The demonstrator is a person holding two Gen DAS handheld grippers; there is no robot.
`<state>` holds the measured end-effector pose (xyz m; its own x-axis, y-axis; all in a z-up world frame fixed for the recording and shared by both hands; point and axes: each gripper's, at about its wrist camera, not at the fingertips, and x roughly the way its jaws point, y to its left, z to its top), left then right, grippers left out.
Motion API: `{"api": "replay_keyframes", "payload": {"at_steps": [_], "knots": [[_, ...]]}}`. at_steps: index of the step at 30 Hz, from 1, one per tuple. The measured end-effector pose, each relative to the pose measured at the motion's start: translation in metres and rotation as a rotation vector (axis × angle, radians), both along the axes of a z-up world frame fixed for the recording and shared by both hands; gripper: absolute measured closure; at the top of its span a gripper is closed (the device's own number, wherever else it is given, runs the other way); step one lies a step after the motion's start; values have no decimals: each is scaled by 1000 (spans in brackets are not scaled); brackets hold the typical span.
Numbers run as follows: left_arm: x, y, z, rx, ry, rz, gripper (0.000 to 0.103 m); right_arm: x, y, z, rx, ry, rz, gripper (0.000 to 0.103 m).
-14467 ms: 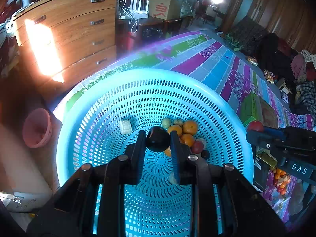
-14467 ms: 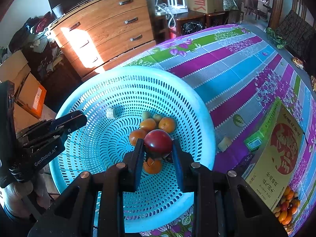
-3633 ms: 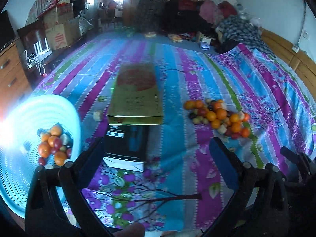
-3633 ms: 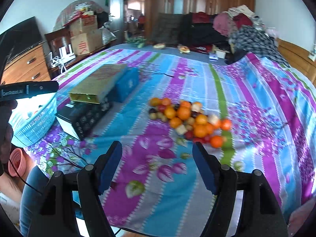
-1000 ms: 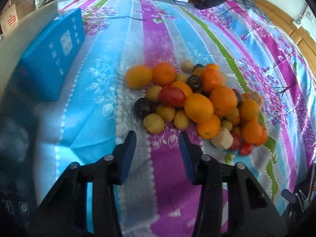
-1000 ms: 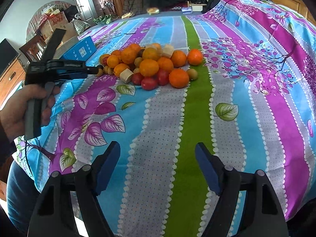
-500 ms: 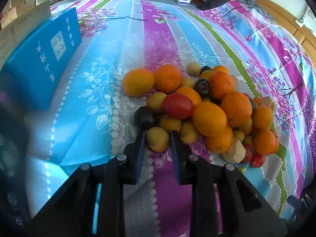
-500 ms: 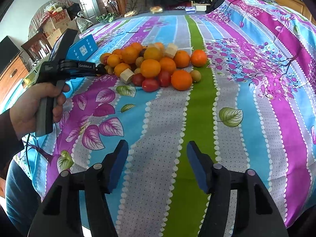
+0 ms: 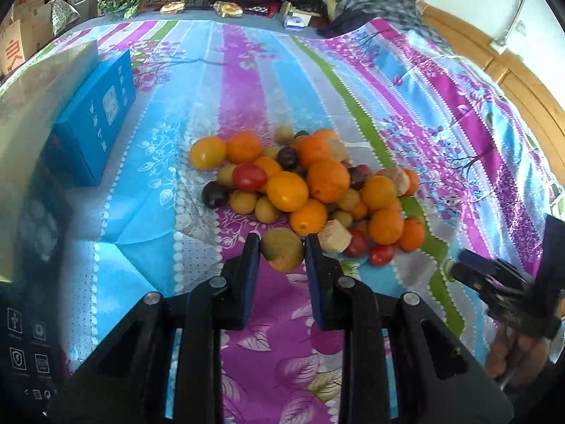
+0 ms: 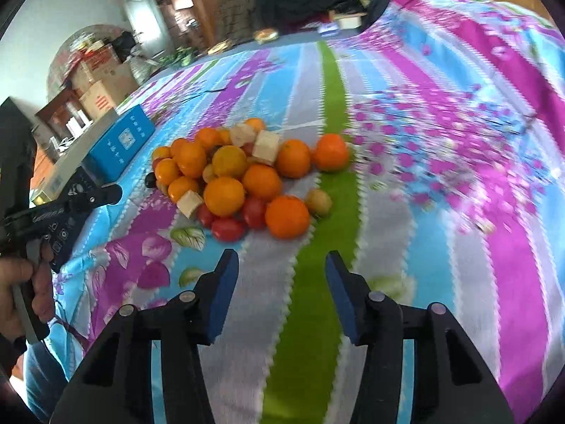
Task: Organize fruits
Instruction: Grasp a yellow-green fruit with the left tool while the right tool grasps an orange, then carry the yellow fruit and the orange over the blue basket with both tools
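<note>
Left gripper (image 9: 282, 247) clamps a yellowish fruit (image 9: 281, 249) above the striped floral cloth (image 9: 247, 70); right gripper (image 10: 281, 261) gapes

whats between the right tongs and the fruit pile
Only bare striped cloth, seen in the right wrist view. The open right tongs stop short of the pile.

A lived-in home bedroom. A bed (image 9: 441, 81) spread with a striped, flowered sheet fills both views, with a wooden bed frame (image 9: 522, 81) along its far right edge. Beyond the bed's far end lie heaped clothes (image 9: 367, 0), a wooden wardrobe (image 10: 197, 3) and stacked cardboard boxes (image 10: 102, 95). Loose fruit (image 9: 310, 190) sits piled mid-bed.
</note>
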<state>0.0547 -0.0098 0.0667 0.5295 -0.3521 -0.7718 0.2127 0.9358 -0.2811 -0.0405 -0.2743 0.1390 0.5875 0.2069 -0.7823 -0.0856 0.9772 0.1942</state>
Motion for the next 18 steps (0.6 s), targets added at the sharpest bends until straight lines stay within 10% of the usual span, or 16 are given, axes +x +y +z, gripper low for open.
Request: {"api": "replay_keyframes", "payload": {"at_steps": [18], "knots": [[1,-8,-3,-35,32,-25,77,66,-10,-52,107,65,103,48]]}}
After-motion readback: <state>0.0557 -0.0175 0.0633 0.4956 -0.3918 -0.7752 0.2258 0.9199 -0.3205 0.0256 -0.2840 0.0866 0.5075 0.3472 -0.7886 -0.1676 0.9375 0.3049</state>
